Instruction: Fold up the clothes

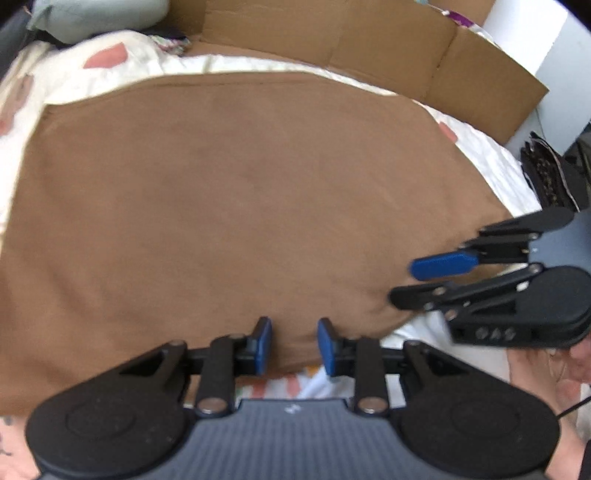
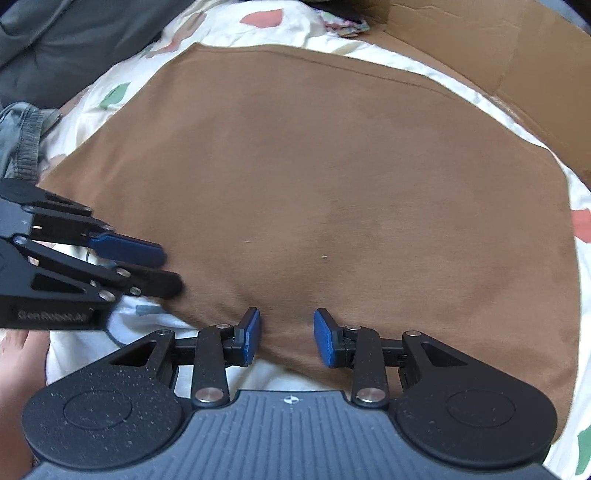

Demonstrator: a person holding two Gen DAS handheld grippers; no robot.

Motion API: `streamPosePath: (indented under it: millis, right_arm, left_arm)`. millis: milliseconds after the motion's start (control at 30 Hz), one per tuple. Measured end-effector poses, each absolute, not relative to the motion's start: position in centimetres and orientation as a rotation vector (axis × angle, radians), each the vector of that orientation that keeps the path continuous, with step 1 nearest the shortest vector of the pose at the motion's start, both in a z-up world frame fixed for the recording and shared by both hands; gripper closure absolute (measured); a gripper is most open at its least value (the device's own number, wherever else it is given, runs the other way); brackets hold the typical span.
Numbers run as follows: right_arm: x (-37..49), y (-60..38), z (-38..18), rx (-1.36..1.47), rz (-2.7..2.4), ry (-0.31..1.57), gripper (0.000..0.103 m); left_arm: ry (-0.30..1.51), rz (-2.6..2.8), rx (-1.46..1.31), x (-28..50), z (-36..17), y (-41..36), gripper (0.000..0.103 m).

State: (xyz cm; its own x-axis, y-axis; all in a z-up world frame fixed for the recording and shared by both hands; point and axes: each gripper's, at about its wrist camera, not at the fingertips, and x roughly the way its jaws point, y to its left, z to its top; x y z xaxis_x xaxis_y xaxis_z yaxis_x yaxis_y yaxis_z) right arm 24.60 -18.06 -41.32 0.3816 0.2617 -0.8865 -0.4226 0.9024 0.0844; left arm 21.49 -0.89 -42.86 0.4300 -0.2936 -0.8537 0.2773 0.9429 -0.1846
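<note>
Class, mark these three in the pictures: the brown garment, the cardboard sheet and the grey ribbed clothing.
brown garment [image 2: 314,166]: right wrist view, middle of its flat spread.
cardboard sheet [image 1: 369,40]: left wrist view, flat panel behind the bedding.
grey ribbed clothing [image 2: 26,140]: right wrist view, ribbed band.

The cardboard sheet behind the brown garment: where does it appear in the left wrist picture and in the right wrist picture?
Left wrist view: the cardboard sheet runs along the top, from the middle to the right edge, beyond the brown garment.
Right wrist view: the cardboard sheet fills only the top right corner, again beyond the brown garment.
Shared landmark: the white patterned bedding between garment and cardboard.
</note>
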Motion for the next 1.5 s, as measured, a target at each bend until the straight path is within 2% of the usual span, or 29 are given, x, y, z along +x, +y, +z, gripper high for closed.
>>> streamPosePath:
  millis: [367, 800, 933, 1067, 1300, 1500]
  right_arm:
    - [24.5, -26.4, -39.9, -0.02, 0.204, 1.082, 0.064]
    - [24.1, -31.5, -41.9, -0.056, 0.058, 1.138, 0.065]
    - [24.1, -32.9, -41.8, -0.041, 0.011, 1.146, 0.066]
    - [23.7, -34.3, -41.0, 0.015, -0.007, 1.136, 0.067]
    - [22.3, -37.1, -39.3, 0.215, -0.012, 1.102, 0.066]
    - [21.0, -39.5, -40.6, 0.429, -0.029, 1.115, 0.065]
  left_arm:
    - [1.009, -0.041, -0.064, 19.6, -41.5, 7.8, 0.069]
    - [1.055, 0.082, -0.086, 19.0, -42.0, 13.2, 0.069]
    - [1.057, 0.119, -0.106, 18.2, -41.6, 15.0, 0.077]
    - [1.045, 0.185, -0.125, 17.1, -40.6, 16.1, 0.072]
    - [0.987, 0.186, -0.334, 15.1, -40.2, 18.4, 0.072]
    - [0.991, 0.165, -0.562, 15.0, -41.9, 20.1, 0.072]
